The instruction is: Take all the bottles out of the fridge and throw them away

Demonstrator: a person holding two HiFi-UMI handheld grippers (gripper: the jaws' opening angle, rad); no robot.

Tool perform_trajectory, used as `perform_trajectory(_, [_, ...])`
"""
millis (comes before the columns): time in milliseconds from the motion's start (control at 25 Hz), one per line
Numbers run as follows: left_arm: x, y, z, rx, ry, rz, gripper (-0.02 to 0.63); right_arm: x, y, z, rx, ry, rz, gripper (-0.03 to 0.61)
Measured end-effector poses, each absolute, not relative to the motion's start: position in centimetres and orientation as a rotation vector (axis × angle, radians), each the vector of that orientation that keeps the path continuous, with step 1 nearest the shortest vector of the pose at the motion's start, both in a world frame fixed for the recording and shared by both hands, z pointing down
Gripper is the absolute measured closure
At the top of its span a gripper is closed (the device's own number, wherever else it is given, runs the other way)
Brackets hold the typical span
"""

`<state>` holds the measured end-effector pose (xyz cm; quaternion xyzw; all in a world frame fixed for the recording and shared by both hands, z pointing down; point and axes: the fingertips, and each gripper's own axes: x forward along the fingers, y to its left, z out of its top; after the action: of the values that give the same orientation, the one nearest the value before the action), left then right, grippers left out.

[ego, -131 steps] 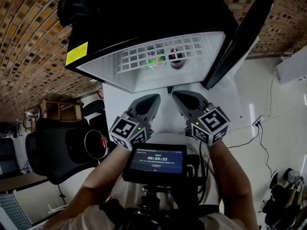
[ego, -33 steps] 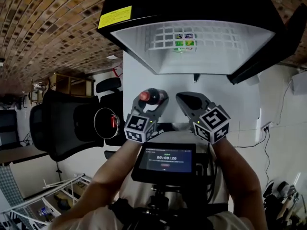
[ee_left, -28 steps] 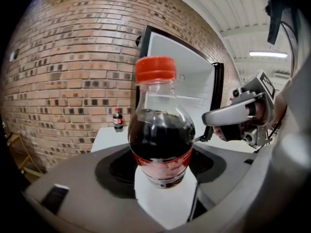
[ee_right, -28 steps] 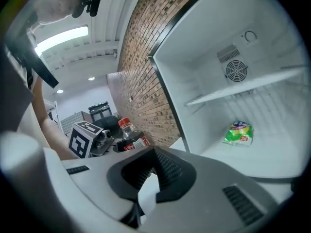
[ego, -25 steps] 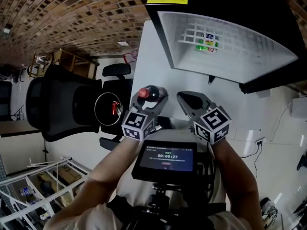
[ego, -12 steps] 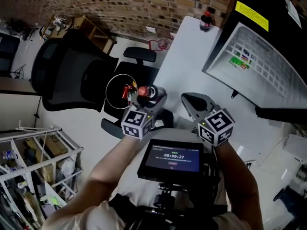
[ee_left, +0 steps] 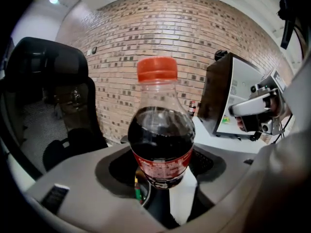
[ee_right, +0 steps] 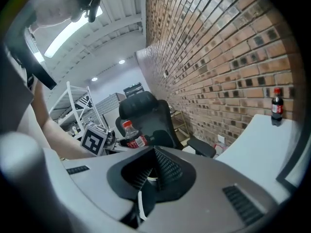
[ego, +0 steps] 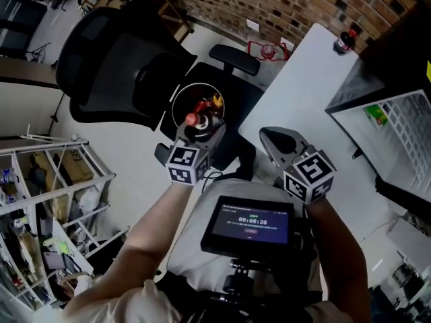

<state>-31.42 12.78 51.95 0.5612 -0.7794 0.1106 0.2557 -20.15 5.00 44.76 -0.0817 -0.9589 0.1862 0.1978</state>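
Reaching past the worktop (ego: pixel 304 86) edge near the bin (ego: pixel 174 105), chair (ego: pixel 121 59) close behind, the left fingers (ee_left: pixel 73 188) were clamped on the bottle (ee_left: pixel 160 140), near upright, cap uppermost; the right fingers (ee_right: pixel 92 178) were pressed together, empty.

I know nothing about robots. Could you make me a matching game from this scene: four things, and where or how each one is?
Things:
1. left gripper
2. right gripper
3. second bottle
4. round bin

States or places:
a. shut, with nothing in it
b. standing at the far corner of the white table
c. beside the black chair
d. clamped on a cola bottle

Pairs: 1-d, 2-a, 3-b, 4-c.
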Motion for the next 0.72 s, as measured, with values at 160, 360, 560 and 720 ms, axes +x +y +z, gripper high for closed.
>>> perform_trajectory(160, [-35.1, 15.3, 54.2, 1.423, -2.141, 0.343, 0.293, -23.2, 6.5, 45.9, -0.31, -2.654, 0.531, 0.574])
perform_trajectory(360, [-39.7, 18.1, 57.5, 1.263, -2.127, 0.41, 0.295, -25.3, 8.1, 46.6, -0.348, -2.614, 0.573, 0.574])
perform_trajectory(560, [-43.3, 18.4, 61.6, 1.189, -2.03, 0.487, 0.295, -26.3, 7.5, 47.5, -0.316, -2.58, 0.613, 0.575])
perform_trajectory(720, [-43.5, 17.3, 65.9, 1.213, -1.848, 0.558, 0.295, -26.6, 7.3, 47.9, -0.296, -2.527, 0.654, 0.574])
